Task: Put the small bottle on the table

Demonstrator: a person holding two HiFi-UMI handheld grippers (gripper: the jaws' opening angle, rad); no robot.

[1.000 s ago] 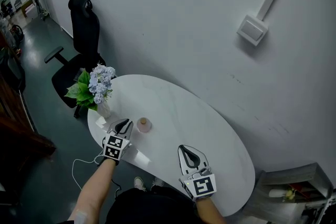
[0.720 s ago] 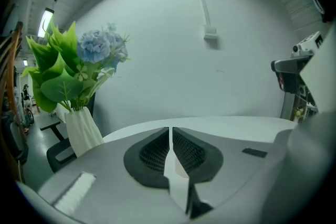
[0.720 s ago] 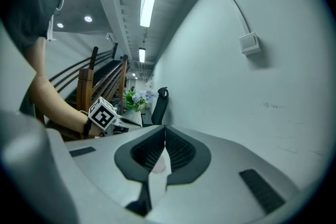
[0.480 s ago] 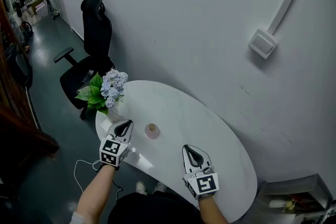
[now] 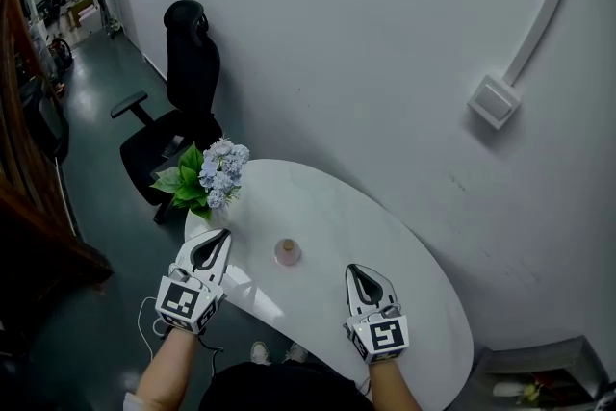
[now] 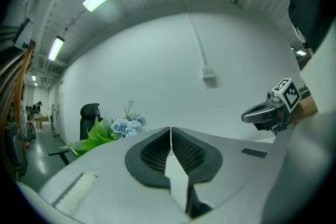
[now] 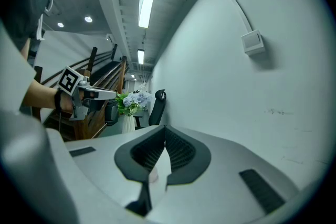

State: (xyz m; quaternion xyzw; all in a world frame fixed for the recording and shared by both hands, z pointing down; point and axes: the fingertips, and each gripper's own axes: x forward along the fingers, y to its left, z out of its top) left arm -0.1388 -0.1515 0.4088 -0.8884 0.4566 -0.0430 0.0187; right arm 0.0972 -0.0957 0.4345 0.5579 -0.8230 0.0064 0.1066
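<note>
Moved: left gripper point(image 5: 212, 244) has drawn back from small bottle point(image 5: 287, 251).
Head view: bottle upright on table point(image 5: 423, 303), at left gripper's 3 o'clock, apart; right gripper point(image 5: 367, 281) at bottle's 4 o'clock.
Left gripper view: jaws together, empty.
Right gripper view: jaws together, empty.
Risk: a careless sideways sweep could topple the bottle.
</note>
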